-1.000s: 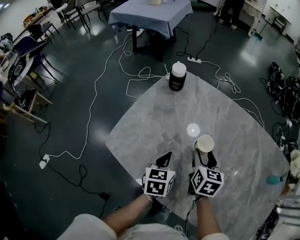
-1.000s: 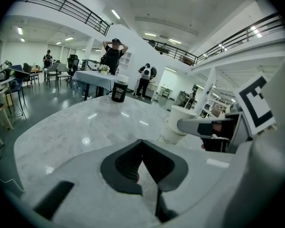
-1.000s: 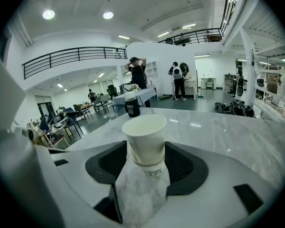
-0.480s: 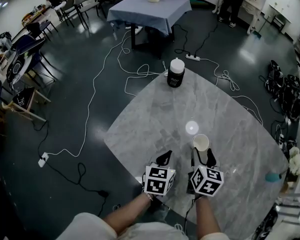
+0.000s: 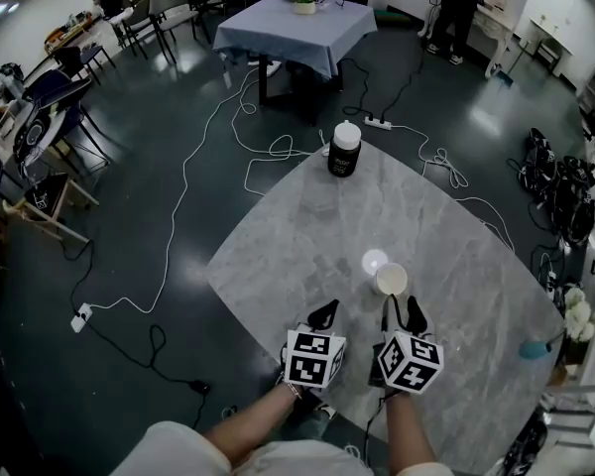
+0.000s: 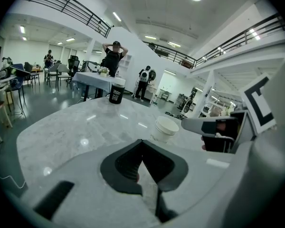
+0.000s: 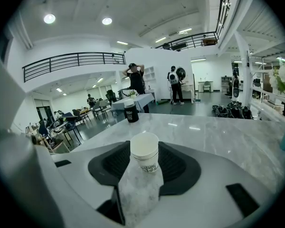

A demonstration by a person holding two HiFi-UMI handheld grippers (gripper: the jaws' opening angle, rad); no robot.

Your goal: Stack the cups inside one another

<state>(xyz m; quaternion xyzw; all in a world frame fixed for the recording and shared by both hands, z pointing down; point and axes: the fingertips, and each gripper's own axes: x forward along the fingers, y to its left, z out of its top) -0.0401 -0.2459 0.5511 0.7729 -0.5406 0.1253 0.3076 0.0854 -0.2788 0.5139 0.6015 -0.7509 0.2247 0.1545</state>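
A white paper cup (image 5: 390, 279) stands upright on the grey marble table (image 5: 307, 236). In the right gripper view the cup (image 7: 145, 152) shows dark print low on its side. My right gripper (image 5: 403, 313) is open just behind it. Its jaws have just been closing a little, and the cup stands at their tips with neither pad touching it. My left gripper (image 5: 324, 315) sits to the left, shut with nothing between its jaws (image 6: 141, 146). The left gripper view shows the cup (image 6: 165, 128) ahead to the right, next to the right gripper's finger (image 6: 204, 125).
A black canister with a white lid (image 5: 344, 150) stands at the table's far edge. A teal object (image 5: 535, 348) sits near the right edge. Cables trail over the dark floor beyond, around a cloth-covered table (image 5: 293, 23). People stand in the distance.
My right gripper has lifted and drawn back slightly, and the cup now stands free just ahead of its tips. The left gripper has stayed put.
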